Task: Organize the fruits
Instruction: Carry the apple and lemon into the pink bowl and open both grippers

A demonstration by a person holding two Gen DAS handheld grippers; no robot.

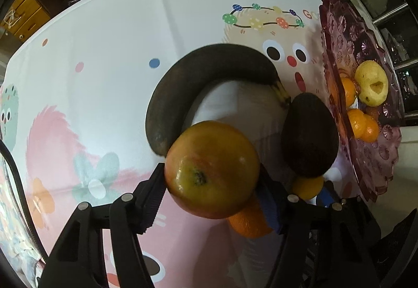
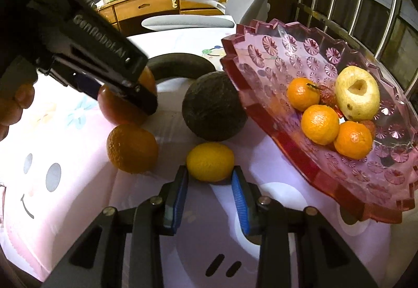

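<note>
My left gripper (image 1: 213, 178) is shut on a red-yellow apple (image 1: 211, 170) and holds it above the tablecloth; it also shows in the right wrist view (image 2: 125, 94). My right gripper (image 2: 210, 178) has its blue pads on both sides of a small yellow citrus (image 2: 210, 161) that rests on the cloth. An orange (image 2: 132, 148) lies left of it. A dark avocado (image 2: 214, 106) and a blackened banana (image 1: 198, 74) lie behind. The pink glass bowl (image 2: 326, 178) on the right holds three mandarins (image 2: 320, 123), a yellow cored fruit (image 2: 358, 96) and lychees.
A patterned tablecloth (image 1: 104, 40) covers the table. A grey chair (image 2: 188, 20) and wooden cabinet (image 2: 156, 4) stand beyond it. A metal railing (image 2: 352, 0) runs behind the bowl.
</note>
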